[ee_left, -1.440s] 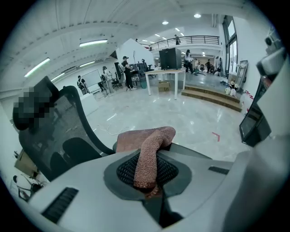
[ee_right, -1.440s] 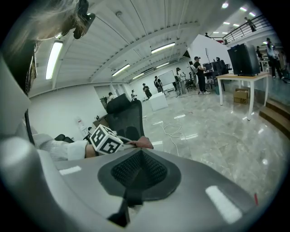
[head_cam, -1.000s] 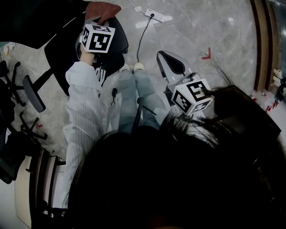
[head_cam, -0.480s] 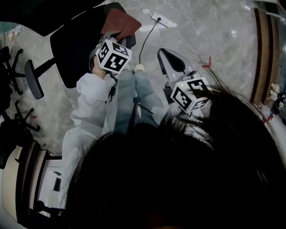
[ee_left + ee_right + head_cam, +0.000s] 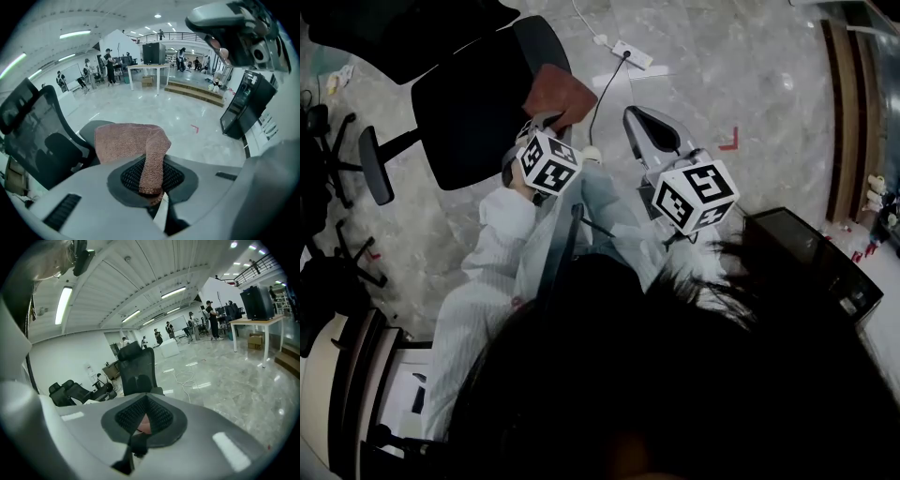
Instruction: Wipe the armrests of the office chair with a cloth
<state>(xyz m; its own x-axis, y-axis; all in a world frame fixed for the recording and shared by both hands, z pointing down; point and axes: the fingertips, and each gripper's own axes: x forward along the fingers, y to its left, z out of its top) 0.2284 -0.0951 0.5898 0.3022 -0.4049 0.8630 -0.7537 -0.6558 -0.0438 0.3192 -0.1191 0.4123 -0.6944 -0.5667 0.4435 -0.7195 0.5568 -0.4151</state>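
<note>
On the grey marble floor (image 5: 722,75) beside a black office chair (image 5: 473,108), a person stands with a pair of tongs in each hand. The left gripper (image 5: 544,122) reaches over the near edge of the chair's seat. Its jaws are pinched tight on a narrow fold of a reddish-brown cloth (image 5: 558,92). The rest of the cloth spreads out flat ahead of the tips, at the seat's edge. Whether it actually rests on an armrest I cannot tell from here. One armrest (image 5: 375,167) is plain to see on the far side of the seat, well apart from the cloth and from both tools. The chair's mesh backrest rises to the left of the cloth in the left gripper view.

The right gripper (image 5: 645,127) hangs in the air to the right of the chair, near the left one but not touching it or the cloth. Its jaws are drawn together, with only a small pinkish patch showing at the seam; what that patch is I cannot make out. It points across the open room toward another black chair (image 5: 137,369) standing on its own.

A white power strip (image 5: 633,54) lies on the floor beyond the cloth, with a dark cable (image 5: 602,80) running from it toward the person's feet. A black cabinet (image 5: 802,253) stands off to the right.
</note>
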